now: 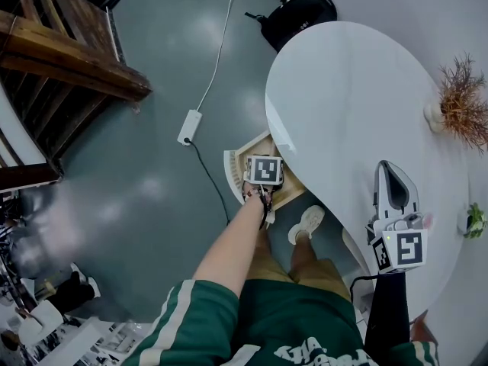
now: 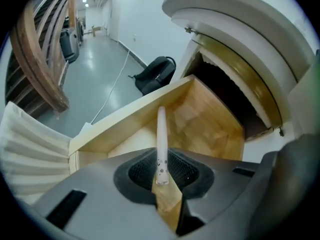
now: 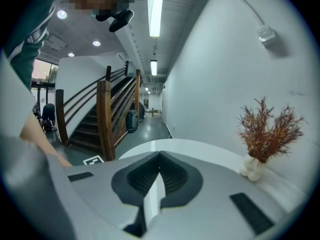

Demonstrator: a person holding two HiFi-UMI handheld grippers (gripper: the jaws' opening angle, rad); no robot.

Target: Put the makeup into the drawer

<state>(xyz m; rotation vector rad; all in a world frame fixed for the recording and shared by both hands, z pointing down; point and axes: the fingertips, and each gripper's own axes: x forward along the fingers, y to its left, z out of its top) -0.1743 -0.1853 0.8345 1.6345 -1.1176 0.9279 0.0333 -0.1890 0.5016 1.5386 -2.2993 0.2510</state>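
Note:
A slim white makeup tube (image 2: 161,144) with small dark print stands upright between the fingers of my left gripper (image 2: 161,173), which is shut on it. The tube points into the open wooden drawer (image 2: 210,119) under the white table. In the head view the left gripper (image 1: 264,177) hangs over that drawer (image 1: 248,152), its fingertips hidden beneath its marker cube. My right gripper (image 1: 391,170) is held above the white table (image 1: 343,97) at the right, its fingers together with nothing held. In the right gripper view (image 3: 160,156) the pads meet at the tip.
A dried plant in a white vase (image 1: 460,101) (image 3: 267,134) and a small green plant (image 1: 475,221) stand on the table's far side. A black backpack (image 1: 297,14) (image 2: 155,74) and a power strip (image 1: 190,126) lie on the floor. A wooden staircase (image 1: 69,59) rises at left.

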